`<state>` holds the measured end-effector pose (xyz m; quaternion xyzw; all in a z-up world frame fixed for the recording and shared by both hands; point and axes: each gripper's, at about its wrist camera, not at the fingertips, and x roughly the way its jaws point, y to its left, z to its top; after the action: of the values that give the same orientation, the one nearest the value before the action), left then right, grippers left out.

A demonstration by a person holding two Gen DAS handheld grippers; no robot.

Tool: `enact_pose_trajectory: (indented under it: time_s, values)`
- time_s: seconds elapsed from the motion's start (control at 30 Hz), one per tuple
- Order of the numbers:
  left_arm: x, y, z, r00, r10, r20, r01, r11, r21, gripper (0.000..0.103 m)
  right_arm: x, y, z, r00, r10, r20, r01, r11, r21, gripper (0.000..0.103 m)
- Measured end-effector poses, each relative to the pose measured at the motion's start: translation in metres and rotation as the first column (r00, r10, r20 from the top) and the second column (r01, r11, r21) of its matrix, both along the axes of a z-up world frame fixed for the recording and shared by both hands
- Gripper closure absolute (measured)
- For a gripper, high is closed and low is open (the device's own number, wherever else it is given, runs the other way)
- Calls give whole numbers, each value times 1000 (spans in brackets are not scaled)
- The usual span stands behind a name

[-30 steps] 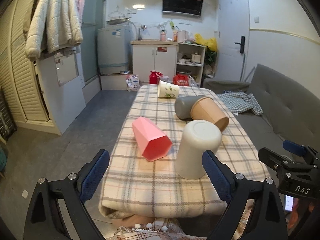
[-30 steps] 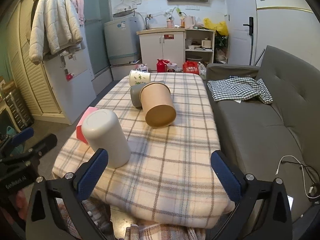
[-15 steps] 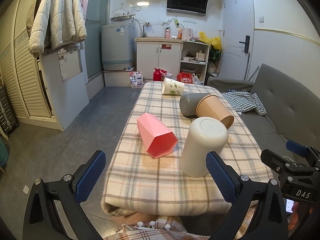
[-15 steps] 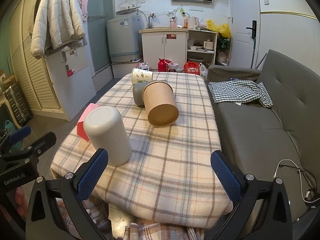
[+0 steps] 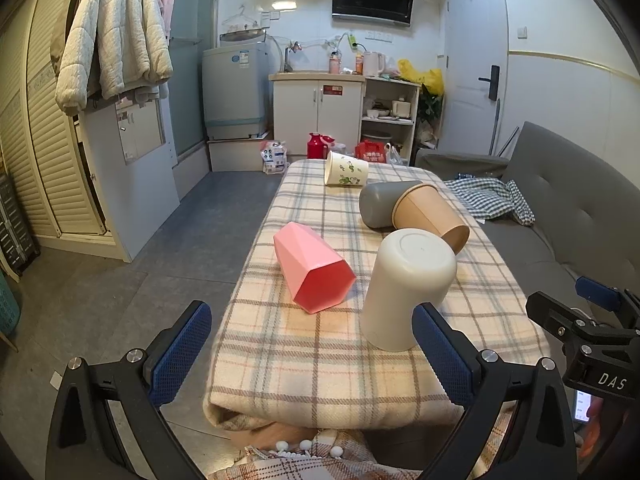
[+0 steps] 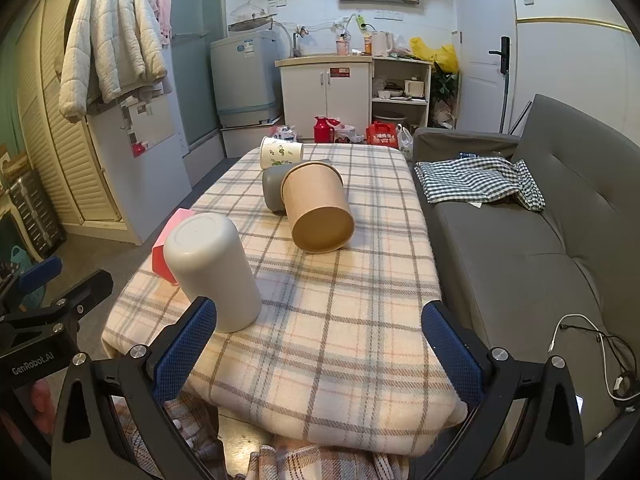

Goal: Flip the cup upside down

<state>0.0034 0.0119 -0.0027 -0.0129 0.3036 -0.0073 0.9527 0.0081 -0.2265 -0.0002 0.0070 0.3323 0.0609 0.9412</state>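
Already upended: cream cup (image 5: 404, 288), empty-looking.

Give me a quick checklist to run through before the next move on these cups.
1. Left hand-held gripper open and empty: ok.
2. Right hand-held gripper open and empty: ok.
3. White cup standing base up, mouth on the plaid tablecloth: ok, already flipped.
4. Pink cup flipped: not ok, lying on its side.
5. Brown paper cup flipped: not ok, on its side, against the grey cup.
6. Floral cup at the far end flipped: not ok, it lies on its side.
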Motion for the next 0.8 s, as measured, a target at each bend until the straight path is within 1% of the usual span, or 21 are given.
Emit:
enact_pose_trajectory:
  time_s: [0.43,0.6,0.8]
  values:
    - [-4,-2,1,1000,-14,7,14,1000,2,0,-1,-1,1,1000,-1,-4,1,1000,-7,0]
    - [-4,1,3,1000,4,11,-4,1000,7,0,-1,-1,0,1000,-3,-5,3,1000,-10,0]
    - [-5,2,4,1000,0,14,0,1000,1,0,0,0,0,1000,-8,-11,7,1000,-16,0]
